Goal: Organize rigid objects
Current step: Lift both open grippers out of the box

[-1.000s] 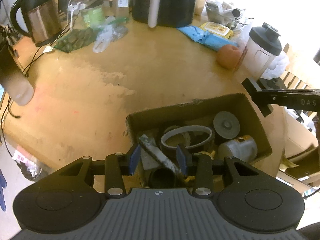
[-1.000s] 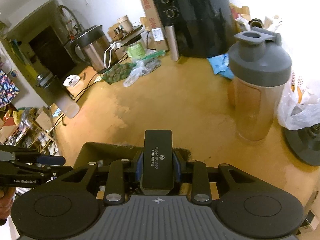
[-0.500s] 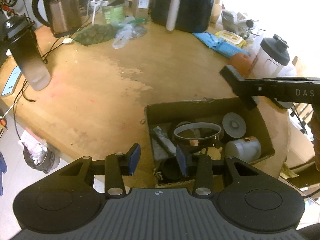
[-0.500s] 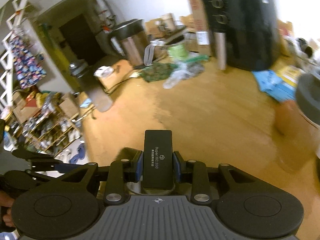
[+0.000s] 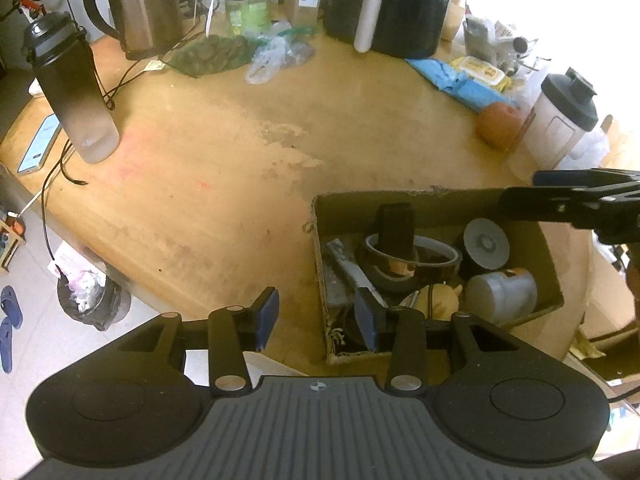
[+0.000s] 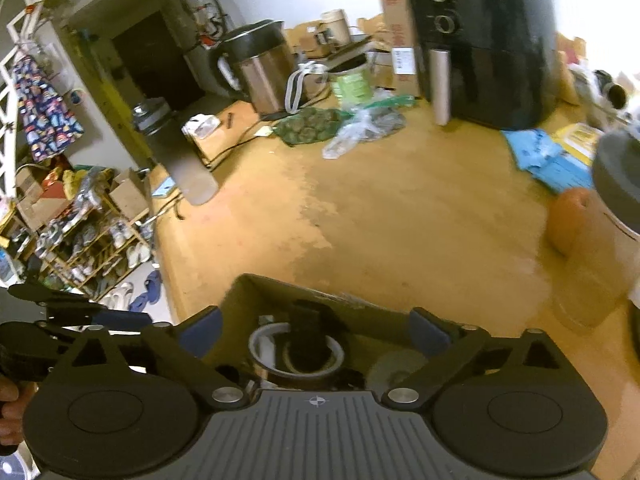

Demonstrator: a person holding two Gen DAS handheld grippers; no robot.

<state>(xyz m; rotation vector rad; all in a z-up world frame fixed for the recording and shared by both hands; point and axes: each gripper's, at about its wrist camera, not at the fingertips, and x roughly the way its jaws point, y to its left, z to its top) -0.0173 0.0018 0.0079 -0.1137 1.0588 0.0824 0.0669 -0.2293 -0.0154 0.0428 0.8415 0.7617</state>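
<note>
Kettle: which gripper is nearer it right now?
Left. The left gripper hangs at the box's kettle-side edge; the right gripper sits past the box's far side, farther from the kettle.

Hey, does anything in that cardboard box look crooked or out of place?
Yes. The black block stands on end inside the tape ring, leaning on the cardboard box back wall rather than lying flat. Both claws are open.
</note>
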